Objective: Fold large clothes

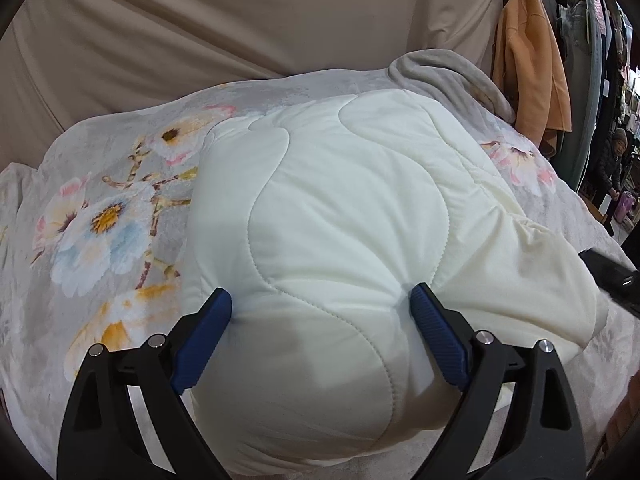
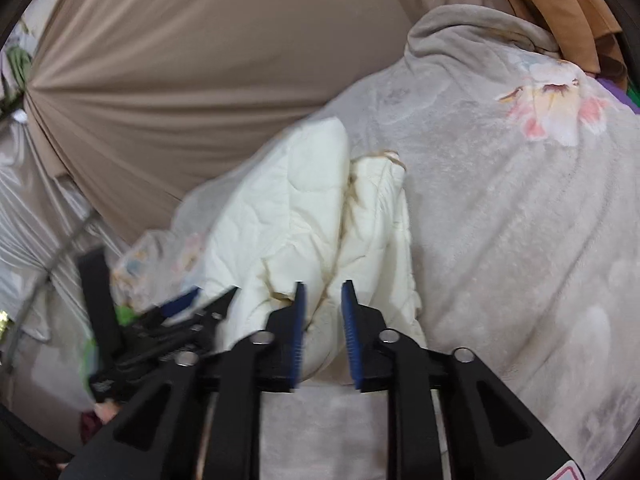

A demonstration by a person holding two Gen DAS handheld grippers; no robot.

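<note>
A cream quilted garment point(image 1: 340, 208) lies folded in a thick bundle on a grey floral blanket point(image 1: 100, 208). My left gripper point(image 1: 322, 300) is open, its blue pads pressed against the bundle's near end on both sides. In the right wrist view the same garment point(image 2: 304, 216) lies bunched. My right gripper point(image 2: 323, 294) sits at its near edge with jaws a little apart; a fold of fabric lies between the pads, though whether they pinch it is unclear. The left gripper point(image 2: 180, 312) shows blurred at the left there.
The floral blanket point(image 2: 520, 220) covers the bed. A taupe curtain point(image 1: 240, 20) hangs behind. An orange coat point(image 1: 528, 60) and other clothes hang at the right. A person point(image 1: 612, 160) stands far right. A black object point(image 1: 612, 276) lies at the bed's right edge.
</note>
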